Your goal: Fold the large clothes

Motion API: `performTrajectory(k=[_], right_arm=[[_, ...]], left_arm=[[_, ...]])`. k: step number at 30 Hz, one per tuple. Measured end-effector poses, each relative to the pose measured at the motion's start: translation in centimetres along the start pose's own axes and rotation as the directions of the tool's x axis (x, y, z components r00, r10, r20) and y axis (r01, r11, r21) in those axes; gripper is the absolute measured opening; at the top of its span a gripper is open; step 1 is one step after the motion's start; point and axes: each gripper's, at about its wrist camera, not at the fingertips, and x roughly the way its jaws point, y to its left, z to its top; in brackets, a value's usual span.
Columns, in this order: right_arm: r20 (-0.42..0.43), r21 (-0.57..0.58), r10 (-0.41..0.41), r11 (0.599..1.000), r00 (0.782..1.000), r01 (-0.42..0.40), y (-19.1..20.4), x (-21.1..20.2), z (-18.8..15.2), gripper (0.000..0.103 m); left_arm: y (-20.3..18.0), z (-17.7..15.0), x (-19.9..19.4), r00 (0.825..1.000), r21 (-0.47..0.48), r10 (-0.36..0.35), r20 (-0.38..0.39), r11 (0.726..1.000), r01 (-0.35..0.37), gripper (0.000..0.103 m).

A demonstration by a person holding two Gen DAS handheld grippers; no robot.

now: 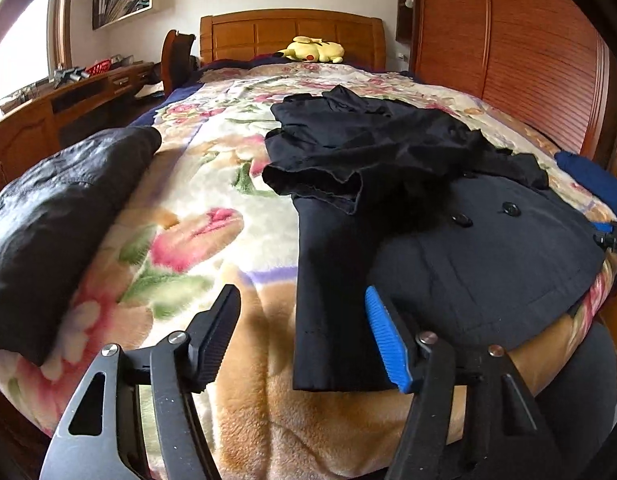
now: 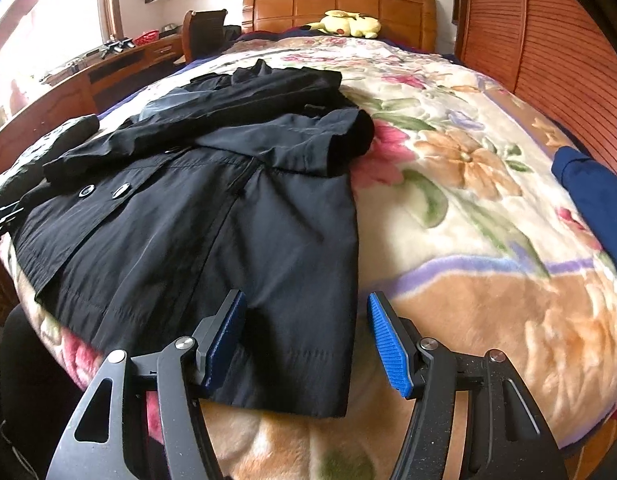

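On the bed: dark coat (image 2: 196, 216) lies flat on the flowered blanket (image 2: 468, 208).
Left gripper (image 1: 304, 336): jaws apart, over the coat's hem corner.
Right gripper (image 2: 304, 340): jaws apart, straddling the other hem corner.

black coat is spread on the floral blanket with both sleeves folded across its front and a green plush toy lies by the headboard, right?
Not quite: the plush toy is yellow, not green, as the right wrist view shows. The rest holds: the black coat is spread on the floral blanket with both sleeves folded across its front, and the toy lies by the headboard.
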Motion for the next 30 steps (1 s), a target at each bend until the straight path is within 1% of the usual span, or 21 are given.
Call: performTrajectory(k=[3,5,7,8,12,13,15,16,17,18,19,20,21,23,25,27,30], right_arm=[[-0.002,-0.008,0.0,1.0,1.0,0.0,0.2,0.0,-0.2,0.064],[-0.005,-0.005,0.005,1.0,1.0,-0.005,0.3,0.2,-0.2,0.062],[-0.002,0.004,0.013,1.0,1.0,-0.013,0.3,0.4,-0.2,0.061],[0.001,0.011,0.011,1.0,1.0,-0.011,0.2,0.5,-0.2,0.061],[0.011,0.036,0.004,0.999,1.0,-0.005,0.4,0.9,-0.1,0.061],[0.016,0.038,0.006,0.999,1.0,-0.007,0.5,1.0,0.0,0.058],[0.021,0.034,0.012,0.999,1.0,-0.013,0.6,1.0,0.0,0.053],[0.024,0.03,0.014,0.999,1.0,-0.014,0.8,1.0,0.0,0.048],[0.03,0.023,0.002,1.0,1.0,-0.003,0.9,0.9,0.0,0.041],[0.037,0.015,-0.019,1.0,0.999,0.018,1.1,0.8,0.0,0.038],[0.041,0.012,-0.022,1.0,0.999,0.022,1.2,0.7,0.0,0.028],[0.044,0.01,-0.022,1.0,0.999,0.022,1.4,0.6,0.0,0.024],[0.045,0.005,-0.029,1.0,0.999,0.029,1.5,0.5,0.0,0.022],[0.051,-0.008,-0.031,0.999,0.998,0.032,1.9,0.2,0.1,0.015],[0.066,-0.016,-0.043,0.999,0.997,0.044,2.0,-0.3,0.3,0.012],[0.101,-0.016,-0.052,0.998,0.994,0.053,2.1,-1.4,0.8,0.01],[0.157,-0.022,-0.036,0.999,0.987,0.04,2.4,-3.9,1.6,0.009]], left_arm=[[0.1,0.1,0.2,1.0,-0.008,-0.006,-0.006,1.0,0.006,0.066],[0.1,0.0,0.3,1.0,-0.007,-0.006,-0.007,1.0,0.006,0.066],[0.2,-0.1,0.2,1.0,-0.013,-0.023,-0.004,1.0,0.023,0.06],[0.2,-0.2,0.2,0.999,-0.016,-0.041,-0.002,0.999,0.041,0.054],[0.0,-0.4,0.1,0.998,-0.022,-0.061,0.002,0.998,0.061,0.046],[0.0,-0.4,0.1,0.998,-0.023,-0.065,0.001,0.998,0.065,0.045],[0.0,-0.4,-0.1,0.998,-0.029,-0.069,0.004,0.997,0.069,0.035],[0.1,-0.4,-0.1,0.998,-0.033,-0.068,0.005,0.997,0.068,0.031],[0.0,-0.4,-0.4,0.997,-0.029,-0.071,0.005,0.997,0.071,0.025],[-0.2,-0.4,-0.6,0.998,-0.018,-0.065,0.005,0.998,0.065,0.021],[-0.3,-0.5,-0.7,0.998,-0.008,-0.061,0.006,0.998,0.061,0.018],[-0.5,-0.5,-0.9,0.998,0.006,-0.058,0.006,0.998,0.058,0.014],[-0.7,-0.6,-1.0,0.998,0.017,-0.059,0.006,0.998,0.059,0.01],[-0.8,-0.5,-1.4,0.998,0.021,-0.064,0.011,0.998,0.064,0.008],[-0.9,-0.4,-1.8,0.998,0.026,-0.067,0.021,0.997,0.067,0.007],[-1.0,-0.2,-2.4,0.997,0.031,-0.066,0.043,0.997,0.065,0.006],[-1.1,0.5,-4.1,0.993,0.032,-0.072,0.095,0.997,0.069,0.005]])
